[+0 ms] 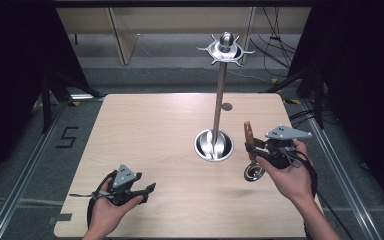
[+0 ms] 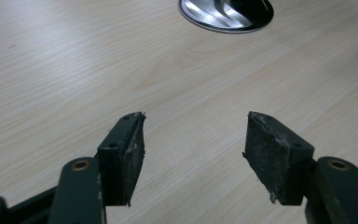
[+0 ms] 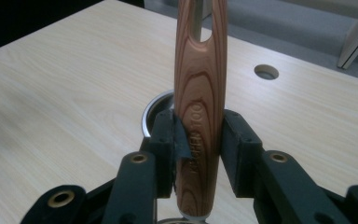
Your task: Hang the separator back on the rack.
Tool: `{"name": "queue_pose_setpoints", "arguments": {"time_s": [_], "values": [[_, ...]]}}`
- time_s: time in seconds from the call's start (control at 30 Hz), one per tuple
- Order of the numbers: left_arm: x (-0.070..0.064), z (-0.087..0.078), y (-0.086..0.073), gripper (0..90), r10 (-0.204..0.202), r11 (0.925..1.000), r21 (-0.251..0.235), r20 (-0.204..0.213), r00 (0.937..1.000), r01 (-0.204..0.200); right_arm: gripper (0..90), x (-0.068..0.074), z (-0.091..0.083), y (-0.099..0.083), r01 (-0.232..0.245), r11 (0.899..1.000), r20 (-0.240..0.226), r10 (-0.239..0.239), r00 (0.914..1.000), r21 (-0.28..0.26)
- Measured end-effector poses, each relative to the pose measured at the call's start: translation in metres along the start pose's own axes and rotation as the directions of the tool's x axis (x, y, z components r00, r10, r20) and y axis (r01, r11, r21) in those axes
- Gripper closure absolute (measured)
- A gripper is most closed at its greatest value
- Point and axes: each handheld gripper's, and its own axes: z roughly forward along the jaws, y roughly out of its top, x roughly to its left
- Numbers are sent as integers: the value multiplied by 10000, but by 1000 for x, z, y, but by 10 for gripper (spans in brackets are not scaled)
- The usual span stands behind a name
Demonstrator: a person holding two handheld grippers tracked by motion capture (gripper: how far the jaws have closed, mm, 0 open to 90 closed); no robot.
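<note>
A steel utensil stand rises from a round dish base on the wooden table, and its pole ends in a ring of hooks. My right gripper is shut on the wooden handle of a utensil, just right of the base. The handle stands upright, with the metal head hanging below near the tabletop. In the right gripper view the handle sits clamped between the pads of my right gripper. My left gripper is open near the front left, with nothing between its jaws.
A small round hole pierces the table behind the stand. The stand's base lies ahead of the left gripper across bare wood. Cables and dark frames lie on the floor around the table.
</note>
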Motion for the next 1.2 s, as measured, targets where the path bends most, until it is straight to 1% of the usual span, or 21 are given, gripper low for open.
{"name": "queue_pose_setpoints", "arguments": {"time_s": [0.07, 0.13, 0.17, 0.27, 0.3, 0.33, 0.37, 0.43, 0.47, 0.53, 0.57, 0.67, 0.7, 0.73, 0.77, 0.9, 0.97, 1.0, 1.1, 1.13, 1.2], "values": [[0, 0, 0, 370, 38, 10000, -12, 0, 10000, -38, 687, 0, 0, 1, 47, 9997, 68, -45, 10000, -235], [0, 0, 0, 370, 37, 10000, -6, 9, 10000, -37, 687, -1, -1, 2, 201, 9996, 8, -201, 9998, -210], [0, 0, 0, 370, 32, 10000, -14, 2, 10000, -32, 687, 1, -2, 2, -30, 9999, -7, 30, 10000, -168], [0, 0, 0, 370, 12, 10000, -5, -6, 10000, -12, 687, 1, -4, 3, -44, 9998, 13, 44, 10000, -219], [0, 0, 0, 370, 23, 10000, -12, -5, 10000, -23, 687, -1, -3, 3, 128, 9980, 137, -120, 9998, -614], [0, 0, 0, 370, 33, 10000, -6, -5, 10000, -33, 687, -1, -5, 4, 187, 9984, 116, -181, 9998, -527], [0, 1, 0, 370, 29, 10000, -26, -3, 10000, -29, 687, -1, -6, 5, 37, 9992, -34, -38, 10000, -392], [0, 1, 0, 370, 46, 10000, -23, -2, 10000, -46, 687, 0, -6, 6, 62, 9988, 78, -58, 10000, -480], [0, 1, 0, 370, 36, 10000, -26, -1, 10000, -36, 687, 0, -6, 6, 29, 9968, 232, -10, 9997, -805], [0, 2, 0, 370, -46, 9999, -104, -20, 10000, 46, 687, -1, -8, 7, 65, 9982, 135, -57, 9999, -600], [0, 2, 0, 370, -39, 9998, -169, -58, 10000, 38, 687, -1, -9, 8, 27, 9963, 239, -7, 9997, -859], [0, 0, 0, 369, 36, 10000, 56, -105, 9999, -35, 687, -3, -11, 11, 251, 9957, 210, -233, 9995, -887], [0, 0, 0, 369, 36, 10000, 56, -105, 9999, -35, 687, -1, -11, 11, 2, 9955, 223, 19, 9997, -948], [0, 2, 0, 369, -79, 9999, -151, -39, 10000, 78, 687, -1, -11, 11, 2, 9955, 223, 19, 9997, -948], [0, 2, 0, 369, -33, 9999, -104, -33, 10000, 33, 687, -2, -12, 12, 38, 9958, 194, -21, 9998, -911], [2, 0, 0, 369, 86, 10000, 11, -43, 10000, -86, 687, -3, -14, 17, 236, 9928, 209, -213, 9996, -1174], [0, 1, 0, 369, -18, 10000, 14, -140, 9999, 18, 687, -1, -17, 20, 84, 9917, 160, -64, 9999, -1279], [0, 1, 0, 369, -18, 10000, 14, -140, 9999, 18, 687, -1, -17, 21, 130, 9882, 353, -77, 9993, -1529], [0, 1, 0, 369, -89, 9999, -103, -39, 10000, 88, 687, -1, -18, 24, 275, 9865, 329, -225, 9992, -1614], [0, 1, 0, 369, -70, 9999, -93, -46, 10000, 70, 687, -1, -18, 26, 294, 9824, 392, -226, 9990, -1843], [1, 1, 0, 369, -50, 10000, -81, -51, 10000, 50, 687, 0, -19, 28, 126, 9836, 269, -78, 9996, -1798]]}}
